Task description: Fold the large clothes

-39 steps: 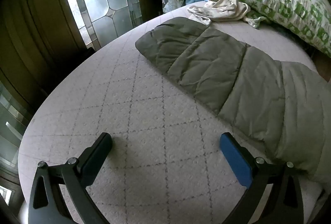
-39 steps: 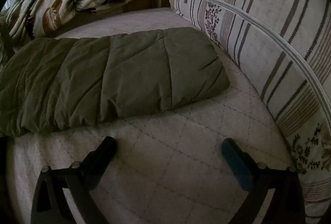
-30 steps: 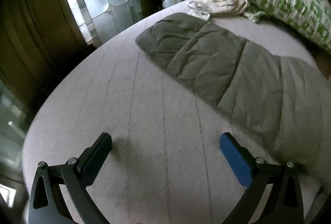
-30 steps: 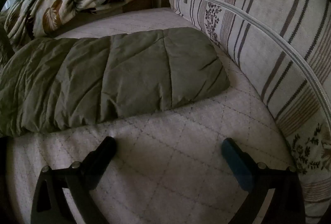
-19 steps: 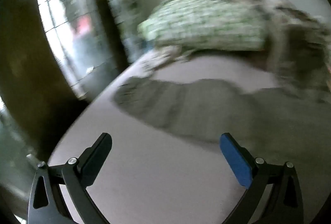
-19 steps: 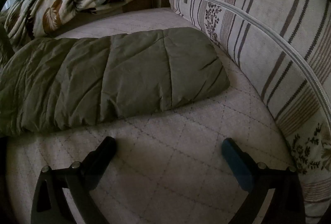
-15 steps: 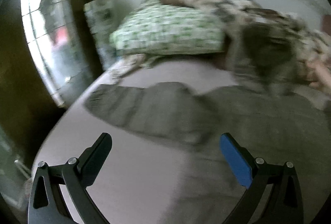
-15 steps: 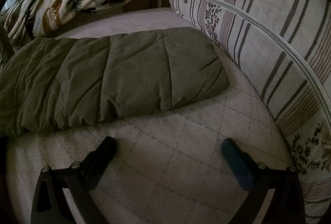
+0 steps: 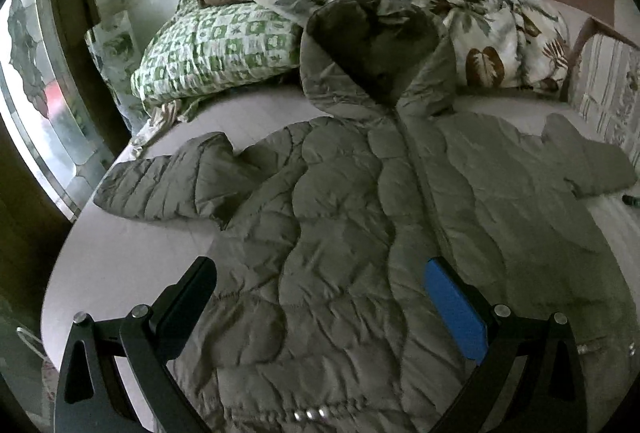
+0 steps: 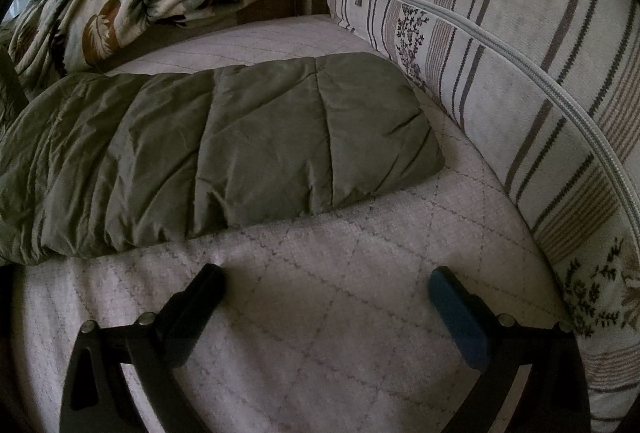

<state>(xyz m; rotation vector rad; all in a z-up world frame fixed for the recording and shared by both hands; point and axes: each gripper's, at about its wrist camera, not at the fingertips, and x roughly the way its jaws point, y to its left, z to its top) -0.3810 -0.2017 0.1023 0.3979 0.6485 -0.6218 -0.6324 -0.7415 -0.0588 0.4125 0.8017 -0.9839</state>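
Observation:
An olive quilted hooded jacket (image 9: 360, 217) lies spread front-up on the pale bed (image 9: 120, 265), zipped, both sleeves out to the sides, hood toward the headboard. My left gripper (image 9: 320, 273) is open and empty, held above the jacket's lower body near the hem snaps. In the right wrist view the jacket's sleeve (image 10: 224, 149) lies flat on the quilted bed cover (image 10: 320, 313). My right gripper (image 10: 324, 281) is open and empty, just short of the sleeve's near edge.
A green checked pillow (image 9: 216, 49) and a leaf-print blanket (image 9: 500, 29) lie behind the hood. A striped zip cushion (image 10: 500, 81) stands right of the sleeve cuff. A stained-glass window (image 9: 36, 105) and the bed's left edge are at left.
The left gripper swung quickly from the left sleeve to a raised view over the whole jacket. The right gripper has not moved.

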